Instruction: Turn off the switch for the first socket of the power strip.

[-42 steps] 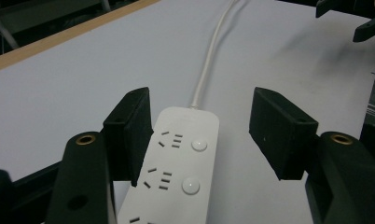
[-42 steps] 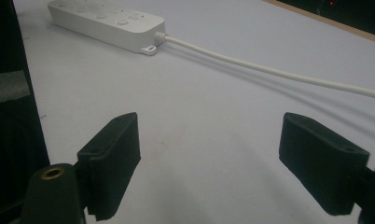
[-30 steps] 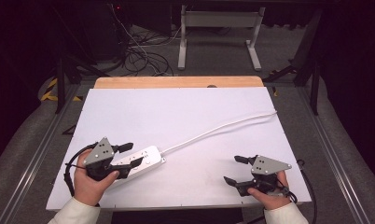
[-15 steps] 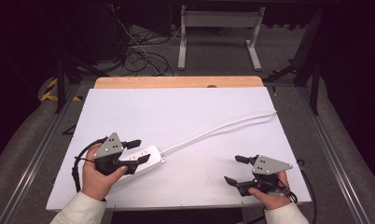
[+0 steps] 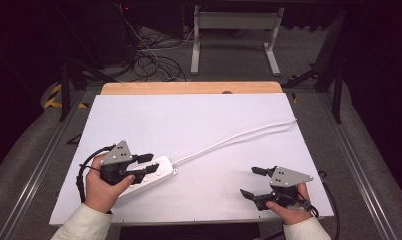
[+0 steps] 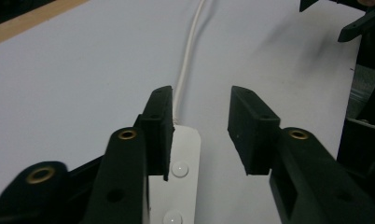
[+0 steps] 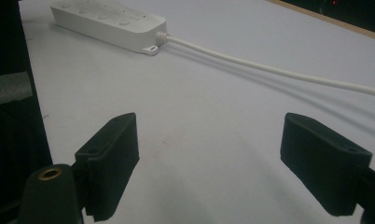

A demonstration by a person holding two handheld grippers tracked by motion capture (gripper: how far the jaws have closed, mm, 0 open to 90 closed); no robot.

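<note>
My left gripper point(image 5: 145, 164), jaws just narrowing, straddles the power strip point(image 5: 156, 171) lower left, not yet pinching; rigid, slick plastic—grip its long sides. Right gripper point(image 5: 253, 182) open, idle.

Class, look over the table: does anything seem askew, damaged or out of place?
Nothing looks damaged or spilled. The white power strip lies at a slant near the table's front left, between the left gripper's closing jaws; its cord trails off the right edge.

The left gripper point(image 5: 145, 164) and hand point(image 5: 105, 186) hid part of the strip point(image 5: 156, 171). The cord point(image 7: 279, 71) was cut off by the right gripper view's edge.
</note>
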